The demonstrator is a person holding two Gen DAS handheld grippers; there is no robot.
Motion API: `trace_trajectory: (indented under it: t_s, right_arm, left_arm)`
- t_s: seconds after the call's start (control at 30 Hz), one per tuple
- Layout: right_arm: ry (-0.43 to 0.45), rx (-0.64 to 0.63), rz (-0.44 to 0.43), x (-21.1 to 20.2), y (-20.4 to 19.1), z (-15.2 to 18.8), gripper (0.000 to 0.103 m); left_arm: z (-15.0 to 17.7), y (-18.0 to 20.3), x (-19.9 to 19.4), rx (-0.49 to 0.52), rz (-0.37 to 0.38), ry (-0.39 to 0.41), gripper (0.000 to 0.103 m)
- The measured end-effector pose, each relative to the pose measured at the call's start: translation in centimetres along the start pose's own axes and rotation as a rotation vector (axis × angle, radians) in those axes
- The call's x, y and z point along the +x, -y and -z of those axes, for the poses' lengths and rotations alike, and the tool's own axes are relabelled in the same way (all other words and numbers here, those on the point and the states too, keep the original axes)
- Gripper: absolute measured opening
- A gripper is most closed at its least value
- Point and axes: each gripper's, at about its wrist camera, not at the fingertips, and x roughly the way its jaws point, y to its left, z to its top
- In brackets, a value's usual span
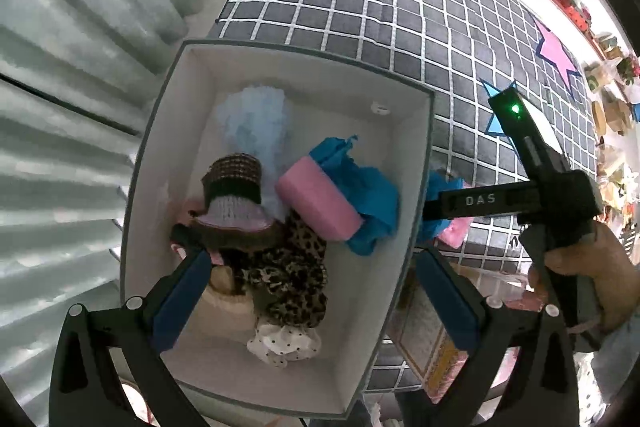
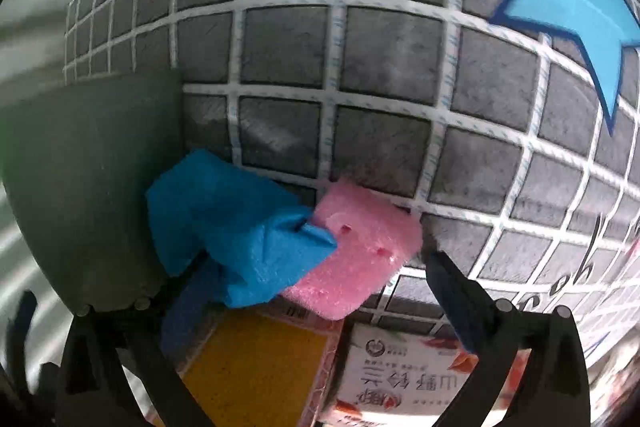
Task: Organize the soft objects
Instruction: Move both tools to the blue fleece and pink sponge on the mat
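A white-lined storage box (image 1: 416,163) on a grey checked rug holds a pale blue fluffy item (image 1: 256,119), a knitted sock (image 1: 236,195), a leopard-print cloth (image 1: 288,275), a dotted white cloth (image 1: 288,343), a pink sponge (image 1: 316,203) and a blue cloth (image 1: 368,195). My left gripper (image 1: 312,291) is open above the box, empty. My right gripper (image 2: 320,291) is open just outside the box wall (image 2: 100,187), its fingers either side of a blue cloth (image 2: 240,231) and a pink foam pad (image 2: 360,247) lying on the rug. It also shows in the left wrist view (image 1: 472,203).
The grey checked rug (image 2: 360,67) carries a blue star (image 2: 576,7) and a pink star (image 1: 556,51). A printed carton (image 2: 404,375) with a yellow panel (image 2: 256,371) lies below the right gripper. A pleated curtain (image 1: 80,67) hangs left; cluttered shelves (image 1: 608,75) line the right.
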Motion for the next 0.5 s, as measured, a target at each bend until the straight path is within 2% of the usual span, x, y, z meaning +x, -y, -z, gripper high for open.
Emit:
trace_trajectory:
  t_s: [0.1, 0.2, 0.33, 0.4, 0.5]
  right_arm:
    - [0.083, -0.025, 0.130, -1.2, 0.2, 0.5, 0.103]
    - [0.137, -0.001, 0.224, -2.6, 2.6, 1.4, 0.103]
    - [0.234, 0.164, 0.342, -5.2, 9.4, 3.2, 0.103]
    - [0.284, 0.274, 0.331, -6.5, 12.7, 4.3, 0.103]
    - [0.335, 0.387, 0.193, -8.0, 16.2, 6.6, 0.103]
  left_arm:
    - [-0.2, 1.0, -0.4, 0.015, 0.007, 0.006, 0.103]
    - [-0.6, 2.3, -0.9, 0.040, 0.017, 0.019, 0.103]
    - [-1.3, 4.1, -1.2, 0.070, 0.032, 0.026, 0.103]
    - [-1.6, 5.1, -1.2, 0.082, 0.045, 0.024, 0.103]
    - [-1.7, 6.5, -1.3, 0.102, 0.050, 0.024, 0.103]
